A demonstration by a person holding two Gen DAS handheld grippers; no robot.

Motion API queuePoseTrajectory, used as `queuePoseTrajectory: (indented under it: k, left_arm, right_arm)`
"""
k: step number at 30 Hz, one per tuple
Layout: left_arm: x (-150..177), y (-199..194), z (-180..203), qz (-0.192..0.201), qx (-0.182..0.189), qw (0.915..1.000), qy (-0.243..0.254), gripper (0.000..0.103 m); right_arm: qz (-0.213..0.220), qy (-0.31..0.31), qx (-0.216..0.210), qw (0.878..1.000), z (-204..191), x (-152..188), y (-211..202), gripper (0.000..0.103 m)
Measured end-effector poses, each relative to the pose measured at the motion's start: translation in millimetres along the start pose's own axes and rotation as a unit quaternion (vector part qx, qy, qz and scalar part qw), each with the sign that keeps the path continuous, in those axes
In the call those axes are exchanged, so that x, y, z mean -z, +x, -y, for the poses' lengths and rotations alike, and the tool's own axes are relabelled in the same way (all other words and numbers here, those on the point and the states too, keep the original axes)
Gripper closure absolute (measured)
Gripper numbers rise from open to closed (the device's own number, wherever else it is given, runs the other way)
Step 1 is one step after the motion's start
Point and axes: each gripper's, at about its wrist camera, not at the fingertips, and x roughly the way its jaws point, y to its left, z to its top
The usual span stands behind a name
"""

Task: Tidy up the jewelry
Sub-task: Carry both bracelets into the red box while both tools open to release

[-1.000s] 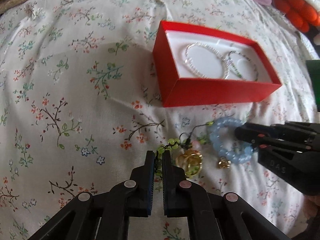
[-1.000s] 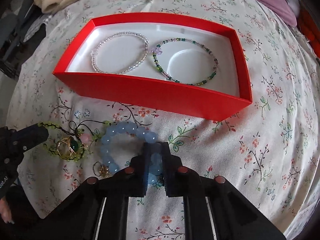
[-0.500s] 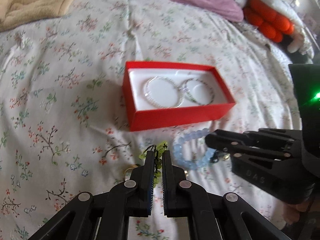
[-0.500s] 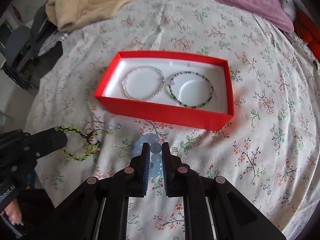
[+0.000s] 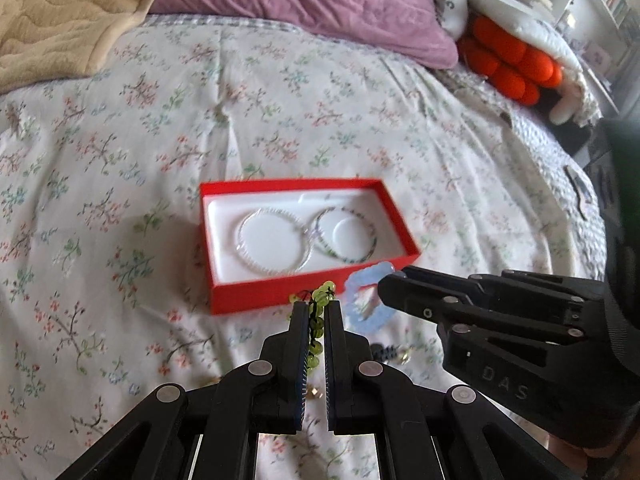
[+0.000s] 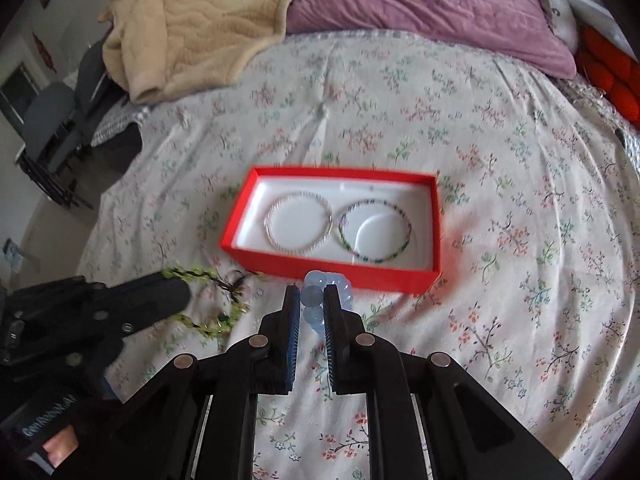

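Note:
A red box (image 5: 280,292) (image 6: 332,274) with a white lining lies on the floral bedspread; a clear bead bracelet (image 5: 274,246) (image 6: 298,224) and a green bead bracelet (image 5: 346,236) (image 6: 374,232) rest inside. My left gripper (image 5: 316,310) is shut on a green bead bracelet (image 5: 320,298) (image 6: 216,326), lifted off the bed in front of the box. My right gripper (image 6: 311,296) is shut on a pale blue bead bracelet (image 6: 314,302) (image 5: 364,300), which hangs just before the box's near wall. The two grippers are side by side.
A cream blanket (image 6: 200,20) and a purple pillow (image 6: 420,0) lie at the head of the bed. Orange cushions (image 5: 508,60) sit at the right. Small gold pieces (image 5: 314,392) lie on the bedspread under my left gripper. Chairs (image 6: 48,120) stand beyond the left bed edge.
Both grippers have risen from the bedspread, each carrying its bracelet, and tilted up so the box looks farther away. The gold pieces stayed on the bed.

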Motion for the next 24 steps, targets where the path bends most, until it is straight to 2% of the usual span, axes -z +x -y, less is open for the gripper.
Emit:
queuePoseTrajectory:
  k: [9,17,24]
  left_arm:
    - [-23,8,10,0.016,0.012,0.9997,-0.017,0.101]
    - [-47,29,-1,0.037,0.053,0.9958,-0.064,0.102]
    - [-46,72,-29,0.003,0.020,0.9951,-0.097,0.102]
  right_arm:
    - [0.043,0.018,-0.001,0.999,8,-21,-26,0.090]
    - [0.060,0.041,-0.003,0.997,20,-38,-27,0.090]
    - [0.048,0.053,0.005,0.997,29,-44,-10,0.090]
